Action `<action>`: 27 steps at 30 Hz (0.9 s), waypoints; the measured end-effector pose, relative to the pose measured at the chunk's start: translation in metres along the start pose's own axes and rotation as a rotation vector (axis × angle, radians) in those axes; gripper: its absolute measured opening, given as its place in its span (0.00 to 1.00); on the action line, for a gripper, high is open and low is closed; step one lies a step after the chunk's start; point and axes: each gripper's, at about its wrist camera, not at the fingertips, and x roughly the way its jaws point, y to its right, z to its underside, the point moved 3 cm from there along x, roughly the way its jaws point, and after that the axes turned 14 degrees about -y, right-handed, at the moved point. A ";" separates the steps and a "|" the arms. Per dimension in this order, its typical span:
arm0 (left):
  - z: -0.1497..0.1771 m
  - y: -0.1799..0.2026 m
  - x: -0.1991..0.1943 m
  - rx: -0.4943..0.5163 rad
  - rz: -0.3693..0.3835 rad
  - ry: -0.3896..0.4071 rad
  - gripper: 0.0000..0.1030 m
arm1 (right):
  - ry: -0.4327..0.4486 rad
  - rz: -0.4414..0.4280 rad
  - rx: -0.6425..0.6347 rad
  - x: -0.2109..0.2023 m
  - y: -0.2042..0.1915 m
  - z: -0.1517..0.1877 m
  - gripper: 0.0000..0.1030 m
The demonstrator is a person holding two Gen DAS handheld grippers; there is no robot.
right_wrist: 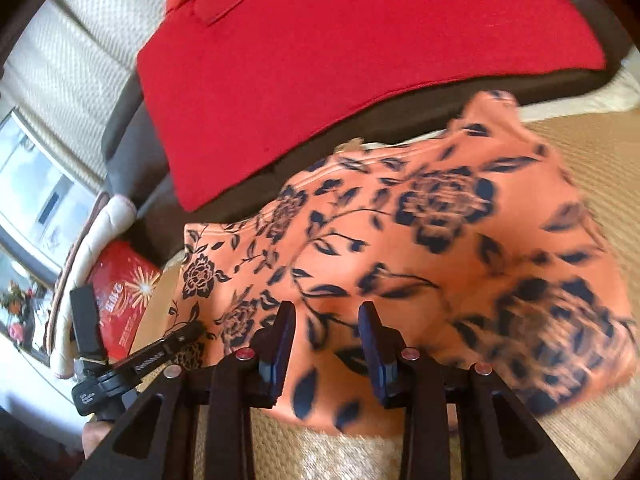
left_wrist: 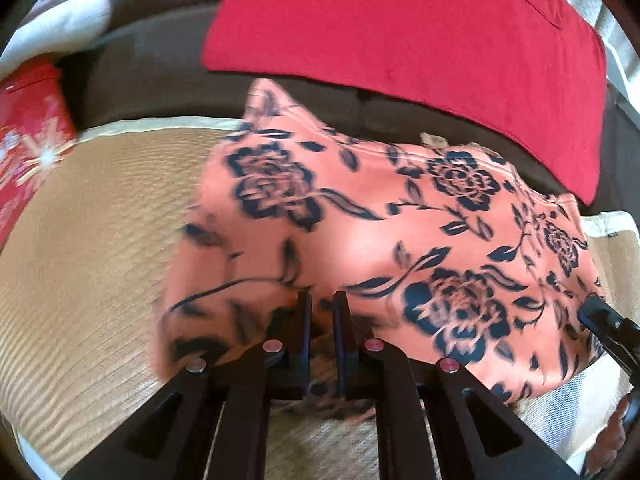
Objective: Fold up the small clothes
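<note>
While the orange fabric with the dark navy flower print [left_wrist: 360, 216] lies bunched across the tan woven mat [left_wrist: 92, 248], both grippers sit at its near edge. From the left wrist camera, the left gripper [left_wrist: 322, 300] has its fingers pressed close, with only a narrow slit between them, and the cloth's hem runs right into that slit, so it looks like it's pinching the orange fabric. The cloth there is blurry, so the edge is hard to trace exactly.

From the right wrist camera, the right gripper [right_wrist: 327, 312] has its fingers spread apart, with the orange fabric [right_wrist: 400, 248] showing between them, and nothing is clamped. The other gripper's black body pokes in at about 8 o'clock in that view.

Up at 12 o'clock from the garment, a plain red cloth [left_wrist: 420, 40] is draped over the dark brown sofa [left_wrist: 152, 64]. A red box with a gold starburst [right_wrist: 124, 300] sits at 9 o'clock in the right view, just beside the mat's edge.
</note>
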 end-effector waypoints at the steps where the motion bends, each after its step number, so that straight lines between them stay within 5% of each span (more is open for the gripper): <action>1: 0.003 -0.004 0.000 -0.012 -0.017 -0.006 0.09 | -0.012 0.004 0.025 0.001 0.007 0.003 0.36; 4: 0.009 -0.017 0.007 -0.070 0.046 -0.043 0.09 | -0.102 -0.013 0.120 0.011 0.031 0.014 0.36; 11: 0.036 -0.034 -0.023 -0.159 0.184 -0.001 0.13 | 0.042 -0.123 0.187 -0.047 0.054 0.029 0.37; 13: 0.047 -0.034 -0.027 -0.199 0.241 -0.006 0.23 | 0.059 -0.164 0.242 -0.058 0.068 0.034 0.37; 16: 0.061 -0.038 -0.032 -0.250 0.291 0.001 0.51 | 0.071 -0.184 0.315 -0.068 0.086 0.041 0.40; 18: 0.066 -0.045 -0.038 -0.283 0.306 0.011 0.69 | 0.091 -0.210 0.382 -0.076 0.101 0.051 0.61; 19: 0.062 -0.042 -0.035 -0.304 0.320 0.014 0.69 | 0.104 -0.215 0.402 -0.081 0.105 0.053 0.68; 27: 0.055 -0.053 -0.020 -0.421 0.444 -0.002 0.69 | 0.097 -0.246 0.489 -0.073 0.128 0.055 0.68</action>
